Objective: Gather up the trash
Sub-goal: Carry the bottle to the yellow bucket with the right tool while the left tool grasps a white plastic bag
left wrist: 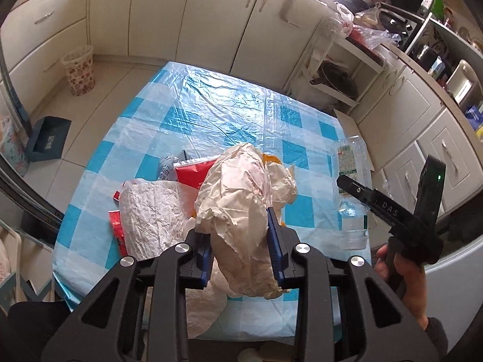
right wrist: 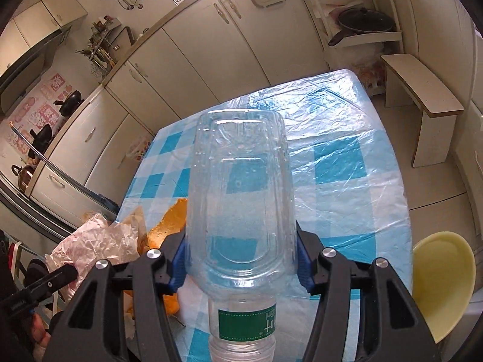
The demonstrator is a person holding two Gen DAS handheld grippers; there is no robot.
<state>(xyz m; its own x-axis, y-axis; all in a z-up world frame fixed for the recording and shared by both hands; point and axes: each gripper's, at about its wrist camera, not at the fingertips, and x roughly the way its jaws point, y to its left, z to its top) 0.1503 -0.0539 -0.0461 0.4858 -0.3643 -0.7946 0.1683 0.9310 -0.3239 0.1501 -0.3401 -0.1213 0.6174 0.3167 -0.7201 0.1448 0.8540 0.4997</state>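
— Where the left gripper [left wrist: 238, 241] points, how much room lies ahead of it?

— Beyond its blue fingers [left wrist: 275, 241] the table with the blue-and-white checked plastic cover [left wrist: 211, 105] runs bare to its far edge, with pale floor tiles and cream cabinet doors [left wrist: 211, 15] past that. Off to its left, on the floor, stands a flowered wastebasket [left wrist: 79, 71], well apart from the table.

— What is it holding?

— Its jaws are clamped on a crumpled cream paper wrapper [left wrist: 241, 199], which bulges up between the pads. Just left of the gripper a wrinkled white plastic bag [left wrist: 151, 214] and a red snack packet [left wrist: 193, 172] lie on the cover.

— And the right gripper [right wrist: 240, 259]?

— It pinches a clear empty plastic bottle with a green label [right wrist: 238, 199], neck toward the camera, base pointing away. The pads press on both sides of the body.

— What does one camera catch that the other misses?

— The right wrist view shows orange peel [right wrist: 169, 226] beside the wrapper, a pale yellow chair back [right wrist: 440, 283] just right of the gripper at the table's near edge, and a low white bench [right wrist: 419, 90] beyond the far corner. The left wrist view shows the person's hand [left wrist: 404, 277] wrapped round the right gripper's handle, held out to the right, tilted downward over the table's right edge.
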